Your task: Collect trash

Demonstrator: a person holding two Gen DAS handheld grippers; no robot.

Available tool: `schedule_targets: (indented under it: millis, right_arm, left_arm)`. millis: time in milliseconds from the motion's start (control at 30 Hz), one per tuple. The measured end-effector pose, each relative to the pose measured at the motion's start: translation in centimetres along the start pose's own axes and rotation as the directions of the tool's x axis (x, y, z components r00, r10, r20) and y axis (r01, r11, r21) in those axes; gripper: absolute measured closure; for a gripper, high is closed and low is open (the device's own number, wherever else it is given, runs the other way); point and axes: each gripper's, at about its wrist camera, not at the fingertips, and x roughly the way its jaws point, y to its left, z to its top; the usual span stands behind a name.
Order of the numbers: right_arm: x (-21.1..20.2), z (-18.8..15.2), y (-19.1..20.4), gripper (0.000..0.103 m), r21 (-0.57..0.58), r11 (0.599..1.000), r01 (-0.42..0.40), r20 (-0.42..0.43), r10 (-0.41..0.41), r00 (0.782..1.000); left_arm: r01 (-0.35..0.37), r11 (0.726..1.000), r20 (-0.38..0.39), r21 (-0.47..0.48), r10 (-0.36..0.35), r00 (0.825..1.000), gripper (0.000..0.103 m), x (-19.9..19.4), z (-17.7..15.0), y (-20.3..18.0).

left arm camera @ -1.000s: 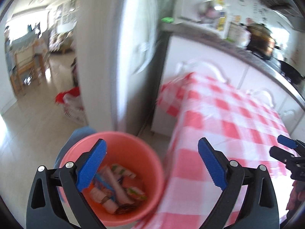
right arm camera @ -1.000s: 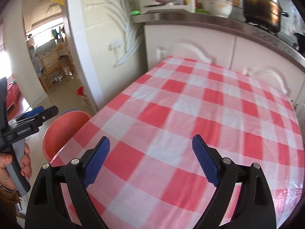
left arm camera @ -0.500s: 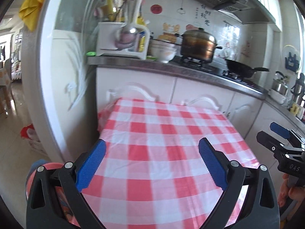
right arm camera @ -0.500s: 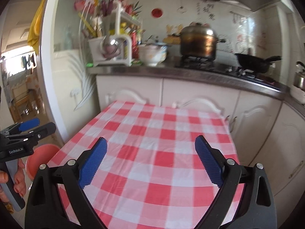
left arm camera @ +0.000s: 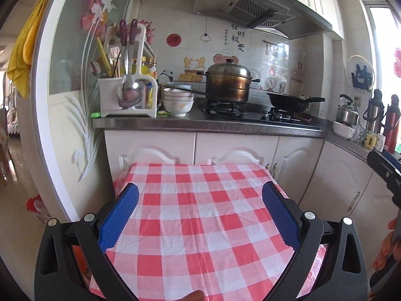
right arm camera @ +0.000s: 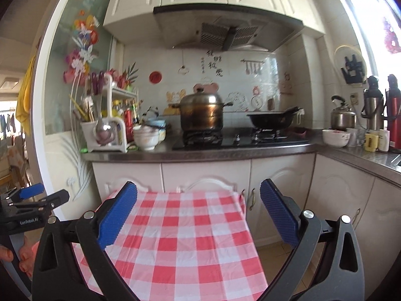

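My left gripper (left arm camera: 200, 213) is open and empty, held above the near edge of the table with the red and white checked cloth (left arm camera: 200, 195). My right gripper (right arm camera: 198, 213) is open and empty over the same cloth (right arm camera: 180, 225). No trash shows on the cloth. A sliver of the orange bin (left arm camera: 80, 258) shows behind my left gripper's left finger, low at the table's left side. The right gripper also shows at the right edge of the left wrist view (left arm camera: 386, 175), and the left gripper at the left edge of the right wrist view (right arm camera: 32, 200).
White cabinets (left arm camera: 238, 148) and a dark counter (left arm camera: 208, 123) stand behind the table, with a steel pot (left arm camera: 228, 82), a black wok (left arm camera: 290, 100), bowls (left arm camera: 178, 100) and a utensil rack (left arm camera: 127, 92). A glass partition (left arm camera: 62, 130) stands left. Floor (right arm camera: 275, 253) shows right of the table.
Both grippers have tilted up from the bin and table towards the kitchen wall. The orange bin with wrappers has dropped almost out of the left wrist view. Both stay open.
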Motion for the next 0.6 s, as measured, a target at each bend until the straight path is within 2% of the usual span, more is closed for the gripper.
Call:
schedule_targets:
  millis: [233,600]
  right_arm:
    - [-3.0,1.7,-1.8,0.004,0.025,0.998,0.050,0.079,-0.052,0.996]
    - [-4.5,2.4,-3.0,0.004,0.054,0.995,0.080,0.095,-0.085,0.992]
  left_arm:
    - [0.001,1.000,0.054,0.025,-0.003,0.999,0.005,-2.1,0.7,-1.6]
    - [0.004,0.999,0.084,0.039,-0.007,0.996,0.005,-3.9,1.0,-2.4]
